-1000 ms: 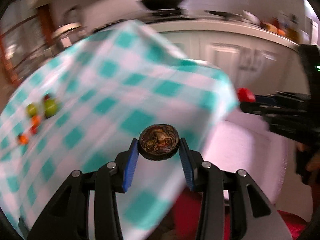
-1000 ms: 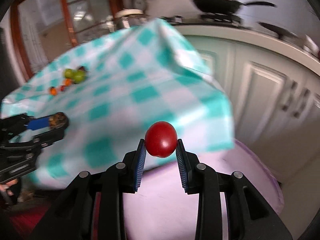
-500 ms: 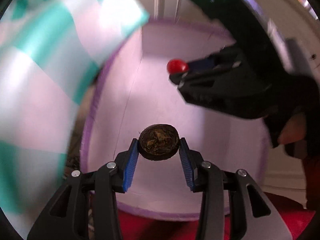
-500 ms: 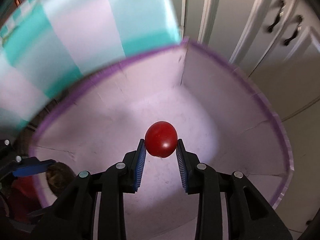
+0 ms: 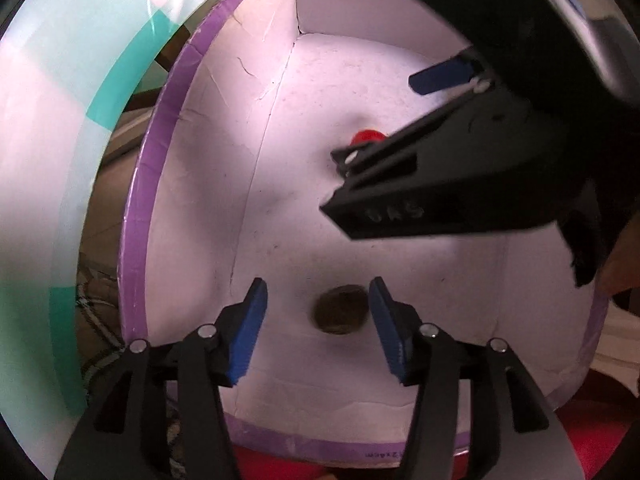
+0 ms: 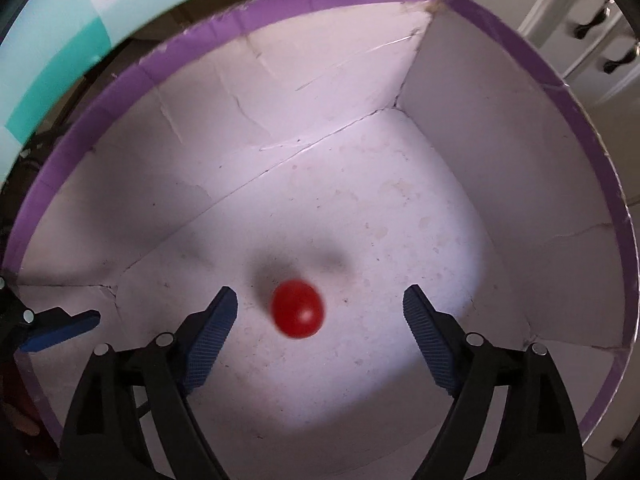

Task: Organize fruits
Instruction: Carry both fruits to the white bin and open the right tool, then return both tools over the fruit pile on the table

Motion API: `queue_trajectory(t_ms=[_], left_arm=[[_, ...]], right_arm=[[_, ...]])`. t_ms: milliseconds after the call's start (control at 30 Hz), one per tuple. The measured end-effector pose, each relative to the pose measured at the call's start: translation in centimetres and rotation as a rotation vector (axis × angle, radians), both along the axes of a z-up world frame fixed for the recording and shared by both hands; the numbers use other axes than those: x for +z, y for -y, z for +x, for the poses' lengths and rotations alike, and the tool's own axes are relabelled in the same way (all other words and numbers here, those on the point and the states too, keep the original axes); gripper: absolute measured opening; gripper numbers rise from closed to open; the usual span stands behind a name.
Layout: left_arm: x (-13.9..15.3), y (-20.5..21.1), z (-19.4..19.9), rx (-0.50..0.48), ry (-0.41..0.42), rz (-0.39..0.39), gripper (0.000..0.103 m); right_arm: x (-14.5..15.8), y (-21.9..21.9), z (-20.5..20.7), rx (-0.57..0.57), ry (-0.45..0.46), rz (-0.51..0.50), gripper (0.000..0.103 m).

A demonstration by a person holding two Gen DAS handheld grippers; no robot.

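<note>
Both tools point down into the white cardboard box with a purple rim (image 6: 520, 46), where a second ago they were above the teal and white checked tablecloth (image 5: 48, 184), which now shows only at the picture's edge.

The left tool (image 5: 318, 320) has just been opening: its blue pads (image 5: 250, 332) stand a little apart, and the dark brown wrinkled round fruit (image 5: 340, 309) that they clamped half a second ago is loose between them, blurred, touching neither pad, low over the box floor near the box's near wall.

The right tool (image 6: 320, 330) has also just been opening and its jaws are now wide. The small red tomato (image 6: 297, 308) it held before is free between its pads, blurred, with a soft shadow on the floor just behind it, near the middle of the box. In the left wrist view the tomato (image 5: 368, 136) shows partly behind the right tool (image 5: 380, 120), well apart from the brown fruit
</note>
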State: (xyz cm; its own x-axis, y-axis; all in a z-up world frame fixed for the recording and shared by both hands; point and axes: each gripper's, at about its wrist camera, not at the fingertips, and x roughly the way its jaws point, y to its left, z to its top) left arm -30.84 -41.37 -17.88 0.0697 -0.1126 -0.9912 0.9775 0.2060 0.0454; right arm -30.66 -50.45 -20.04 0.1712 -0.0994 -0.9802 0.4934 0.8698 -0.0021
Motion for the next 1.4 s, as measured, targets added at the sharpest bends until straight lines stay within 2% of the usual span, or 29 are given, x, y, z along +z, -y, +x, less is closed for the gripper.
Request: queue_trajectory(t_ms=[67,100,200,233,333,433,467,567,633,667,733,800,900,967,1033,1133,1233,1333,1400], left_arm=[[0.1,-0.5,0.1,-0.001,0.065,0.003,0.057],[0.1,-0.8,0.5,0.017,0.085,0.008,0.063],[0.8,-1.6,1.1,0.022,0.075,-0.027,0.063],[1.0,-1.8,0.9,0.01,0.078,-0.036,0.066],[0.9,-2.1,0.8,-0.001,0.132,-0.031,0.066],[1.7,-2.4,0.8,0.001,0.123,-0.067,0.066],[2.3,-2.6,0.6,-0.007,0.119,-0.099,0.066],[6.9,-4.1,-0.6,-0.067,0.108,-0.301,0.069],[10.5,-4.6,-1.6,-0.08,0.158,-0.47,0.089],[12.5,-5.8,-1.9,-0.065,0.196,-0.553,0.092],[15.1,-7.4,-1.6,-0.021,0.222,-0.652,0.094],[18.2,-10.2,-0.1,0.077,0.25,-0.763,0.1],[23.4,-15.5,2.8,0.236,0.306,-0.861,0.102],[25.7,-20.1,5.6,0.381,0.356,-0.884,0.102],[26.8,-22.7,9.6,0.53,0.421,-0.846,0.102],[27.9,-28.5,16.1,0.758,0.469,-0.822,0.102],[26.8,-34.5,23.3,1.028,0.531,-0.798,0.102],[26.7,-38.7,28.8,1.221,0.586,-0.771,0.102],[26.7,-40.5,31.7,1.295,0.612,-0.758,0.102]], right_arm=[[0.3,-0.1,-0.4,-0.015,0.019,0.016,0.083],[0.4,-0.2,-0.5,-0.02,0.023,0.022,0.083],[0.6,-0.5,-0.9,-0.033,0.041,0.052,0.083],[0.8,-0.8,-1.1,-0.038,0.052,0.057,0.083],[1.4,-1.0,-1.3,-0.055,0.071,0.065,0.084],[1.9,-0.7,-1.8,-0.088,0.087,0.097,0.084],[2.4,-0.4,-2.1,-0.107,0.11,0.105,0.084],[5.1,1.1,-3.2,-0.163,0.196,0.099,0.084],[8.2,1.3,-3.7,-0.166,0.253,0.039,0.084],[10.2,0.8,-4.0,-0.155,0.285,-0.015,0.084],[13.0,-0.1,-4.9,-0.127,0.344,-0.091,0.085],[17.8,-2.5,-4.9,-0.083,0.497,-0.18,0.087],[23.3,-5.7,-4.9,-0.056,0.729,-0.246,0.087],[26.0,-8.1,-3.2,-0.034,0.85,-0.267,0.087],[27.4,-9.7,0.1,0.002,0.896,-0.237,0.087],[27.2,-12.1,3.8,0.065,0.83,-0.155,0.087],[26.1,-15.3,9.5,0.141,0.749,-0.069,0.087],[24.9,-18.1,15.9,0.193,0.718,-0.061,0.087],[24.4,-19.6,19.3,0.22,0.705,-0.049,0.087]])
